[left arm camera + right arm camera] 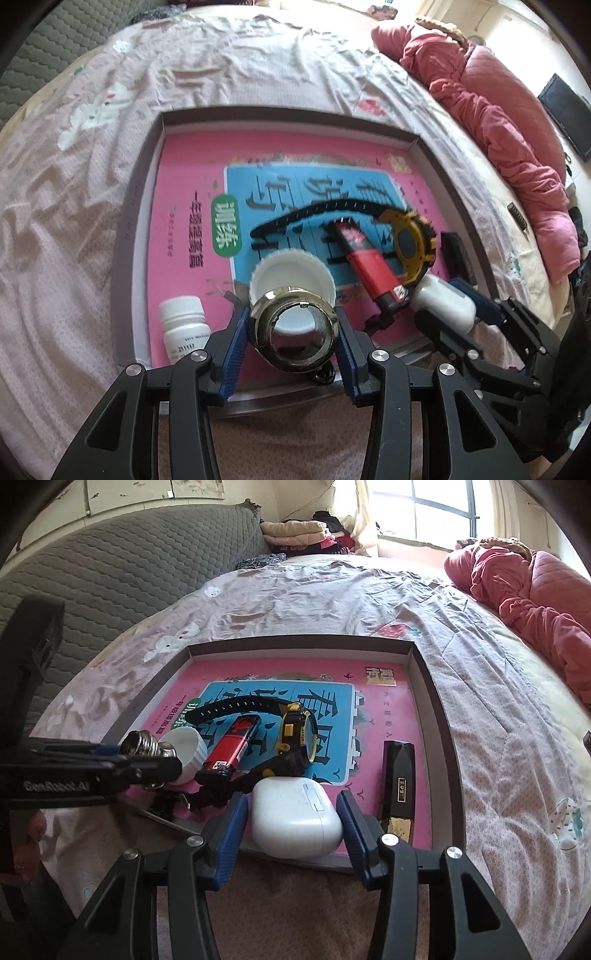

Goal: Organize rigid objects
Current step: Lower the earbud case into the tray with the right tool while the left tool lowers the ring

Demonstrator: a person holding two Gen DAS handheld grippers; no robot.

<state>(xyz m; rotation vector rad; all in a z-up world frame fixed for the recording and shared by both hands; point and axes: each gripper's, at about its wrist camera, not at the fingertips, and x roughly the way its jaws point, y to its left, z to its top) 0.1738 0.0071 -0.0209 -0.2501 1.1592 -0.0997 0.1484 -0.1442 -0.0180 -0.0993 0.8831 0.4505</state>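
A shallow grey box tray (133, 206) (436, 686) lies on the bed with a pink book as its floor. In it are a black and yellow watch (410, 243) (295, 734), a red lighter (373, 273) (232, 751), a white cap (291, 273) (188, 753), a white pill bottle (183, 325) and a black bar (399, 786). My left gripper (291, 334) is shut on a shiny brass ring fitting (293, 332) (147, 744) over the tray's near edge. My right gripper (293, 818) has its jaws around a white earbud case (295, 818) (443, 302), touching or nearly touching its sides.
The bed has a wrinkled pink patterned sheet (240, 62) (332, 590). A red quilted blanket (498, 110) (535, 590) is heaped at the right. A grey padded headboard (129, 554) and folded clothes (295, 531) stand at the back.
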